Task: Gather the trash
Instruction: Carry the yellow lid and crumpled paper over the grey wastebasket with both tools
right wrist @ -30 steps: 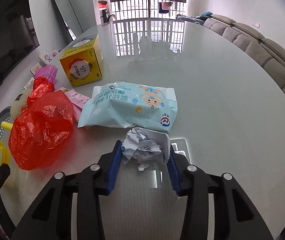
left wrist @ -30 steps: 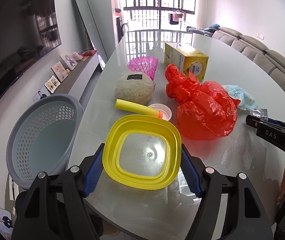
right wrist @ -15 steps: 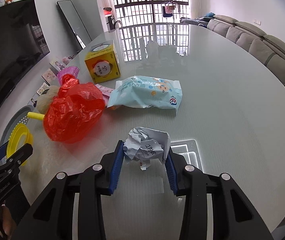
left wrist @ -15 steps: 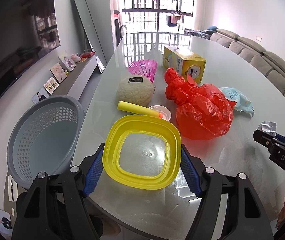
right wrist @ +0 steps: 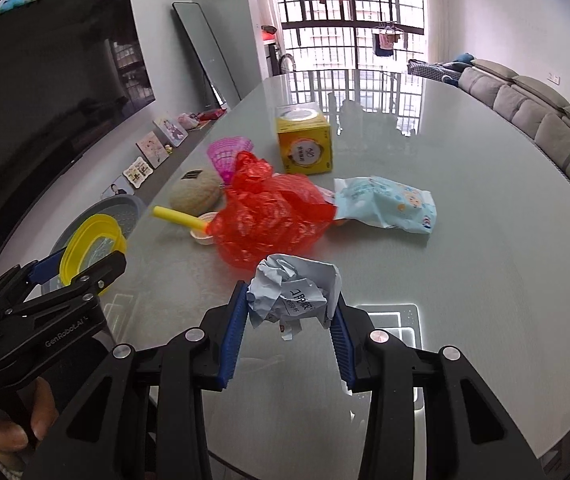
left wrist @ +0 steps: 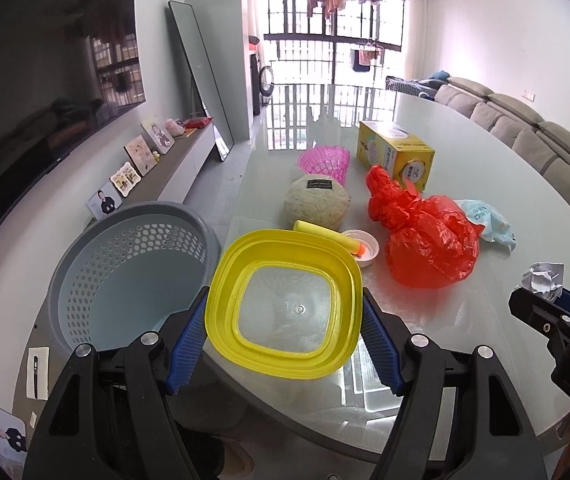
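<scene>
My left gripper (left wrist: 283, 328) is shut on a yellow-rimmed clear lid (left wrist: 285, 304) and holds it over the table's near left edge, beside a grey perforated basket (left wrist: 125, 280) on the floor. My right gripper (right wrist: 291, 318) is shut on a crumpled paper ball (right wrist: 293, 292) above the table; the ball also shows in the left wrist view (left wrist: 545, 276). A red plastic bag (right wrist: 269, 216), a yellow tube (left wrist: 325, 232) and a small white cup (left wrist: 361, 246) lie on the table.
On the glass table (right wrist: 465, 240) lie a wet-wipes pack (right wrist: 385, 204), a yellow box (right wrist: 305, 144), a pink net (left wrist: 325, 162) and a beige round pouch (left wrist: 317, 204). A TV, a leaning mirror and a sofa (left wrist: 545, 148) surround it.
Both grippers have risen and drawn back towards the near table edge with their loads. The right gripper has swung left, towards the left gripper and the basket.
</scene>
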